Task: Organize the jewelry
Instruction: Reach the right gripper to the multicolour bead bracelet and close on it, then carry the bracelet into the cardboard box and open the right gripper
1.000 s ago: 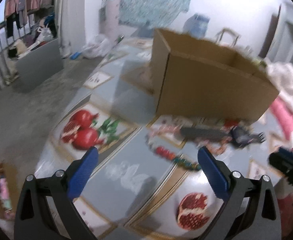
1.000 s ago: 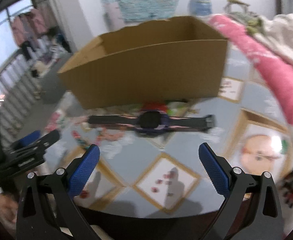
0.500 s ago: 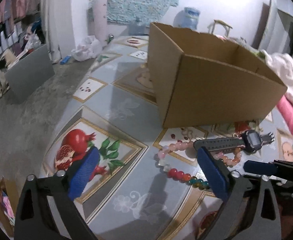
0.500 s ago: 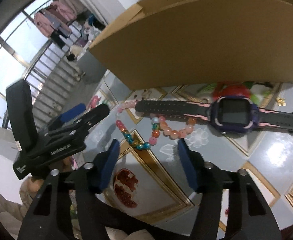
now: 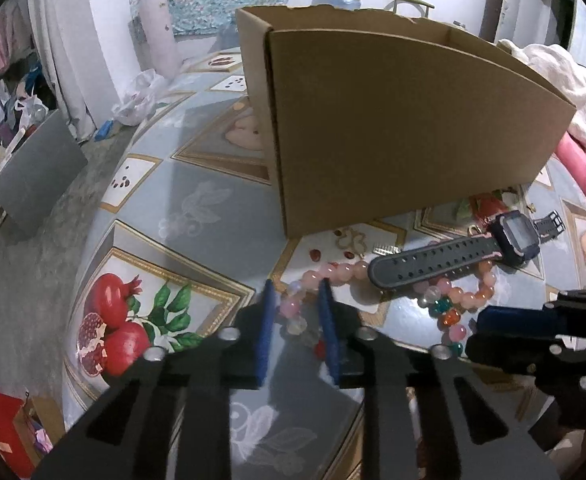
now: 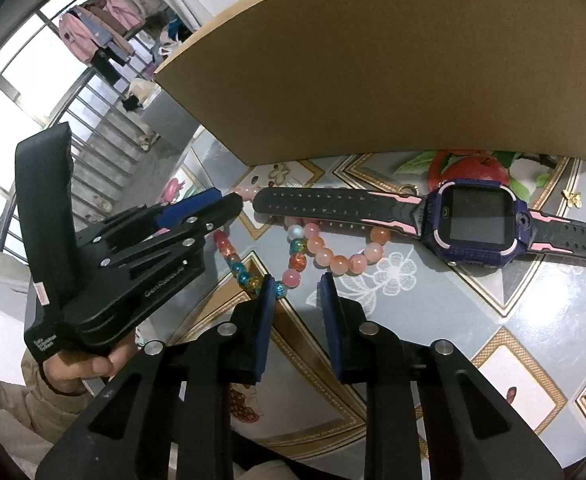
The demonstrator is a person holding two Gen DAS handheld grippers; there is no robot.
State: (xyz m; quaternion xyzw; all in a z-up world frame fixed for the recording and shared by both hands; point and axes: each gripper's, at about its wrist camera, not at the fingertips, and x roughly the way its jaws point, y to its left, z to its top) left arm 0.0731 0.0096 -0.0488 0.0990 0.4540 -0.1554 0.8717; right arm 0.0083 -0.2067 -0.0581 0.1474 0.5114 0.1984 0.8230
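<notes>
left wrist view: left gripper [image 5: 295, 312] just closed around pink bead bracelet [image 5: 409, 280]. right gripper [image 6: 295, 300] closing, narrow gap, grip unclear; beads touch its left pad.

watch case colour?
The smartwatch case is dark purple-blue with pink trim around a black screen; its strap is black with pink accents. Right wrist view shows it best.

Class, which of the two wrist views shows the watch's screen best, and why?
The right wrist view: the watch lies flat near the frame's middle, screen facing the lens, both straps visible. In the left wrist view it sits near the right edge, seen obliquely, its screen foreshortened and one strap mostly hidden.
</notes>
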